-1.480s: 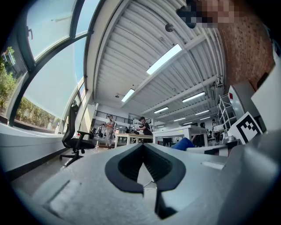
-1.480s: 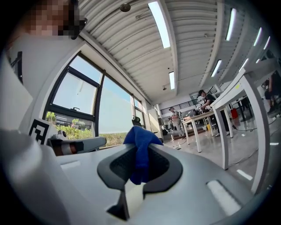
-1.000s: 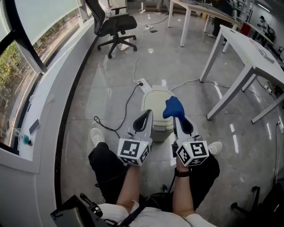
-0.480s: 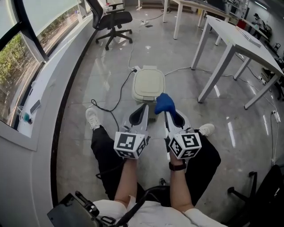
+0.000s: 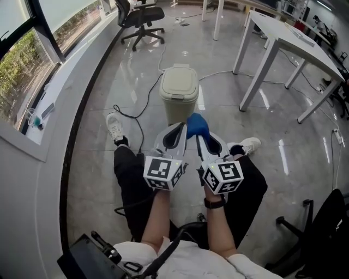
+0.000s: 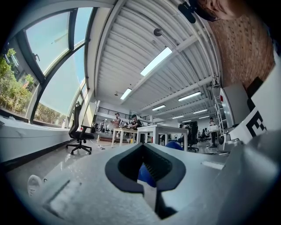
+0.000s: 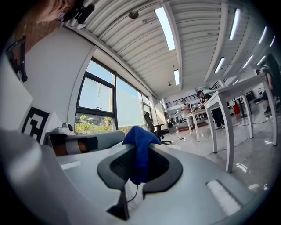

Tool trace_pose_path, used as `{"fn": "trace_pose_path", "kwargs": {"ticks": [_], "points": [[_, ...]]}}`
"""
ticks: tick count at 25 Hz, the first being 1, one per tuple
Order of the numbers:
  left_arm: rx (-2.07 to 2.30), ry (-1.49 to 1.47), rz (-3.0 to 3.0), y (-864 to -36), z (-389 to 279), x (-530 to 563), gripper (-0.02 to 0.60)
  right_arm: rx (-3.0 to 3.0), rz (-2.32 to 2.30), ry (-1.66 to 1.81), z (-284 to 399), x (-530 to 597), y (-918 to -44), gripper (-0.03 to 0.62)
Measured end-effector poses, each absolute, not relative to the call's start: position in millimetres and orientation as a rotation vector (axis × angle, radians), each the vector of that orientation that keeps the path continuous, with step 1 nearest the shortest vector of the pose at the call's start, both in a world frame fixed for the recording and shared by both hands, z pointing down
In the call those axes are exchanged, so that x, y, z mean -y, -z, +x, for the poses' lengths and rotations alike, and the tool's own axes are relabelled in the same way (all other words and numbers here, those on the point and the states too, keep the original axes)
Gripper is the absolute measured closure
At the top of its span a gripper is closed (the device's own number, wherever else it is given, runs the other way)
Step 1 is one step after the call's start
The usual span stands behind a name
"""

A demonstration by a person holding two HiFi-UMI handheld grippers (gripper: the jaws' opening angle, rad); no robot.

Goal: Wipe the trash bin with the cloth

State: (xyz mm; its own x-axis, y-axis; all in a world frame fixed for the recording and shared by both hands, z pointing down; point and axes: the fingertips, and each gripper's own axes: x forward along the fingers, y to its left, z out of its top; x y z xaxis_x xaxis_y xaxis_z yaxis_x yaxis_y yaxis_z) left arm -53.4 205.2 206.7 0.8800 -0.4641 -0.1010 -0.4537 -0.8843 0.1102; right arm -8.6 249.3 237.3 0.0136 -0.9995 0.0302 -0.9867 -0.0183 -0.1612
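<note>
Grips the blue cloth in the right claw, a fold bunched up above the tips. Holds the left claw pressed together just beside it, with nothing pinched. Beyond both, upright on the grey floor, the beige trash bin, lid down, apart from the cloth. Black cable trailing past the bin; office chair farther off by the windows.
</note>
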Motion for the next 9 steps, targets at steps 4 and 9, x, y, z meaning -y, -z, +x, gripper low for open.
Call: {"fn": "trace_pose_path", "kwargs": {"ticks": [4,9], "points": [[0.725,0.177,2.96,-202,-33,-197,0.58,-2.136,-2.162,0.223,8,-242,-234,0.557],[0.788,0.188,2.916,-145,40,-198,0.58,-2.147,-2.165,0.247,97,-249,-175,0.557]]}}
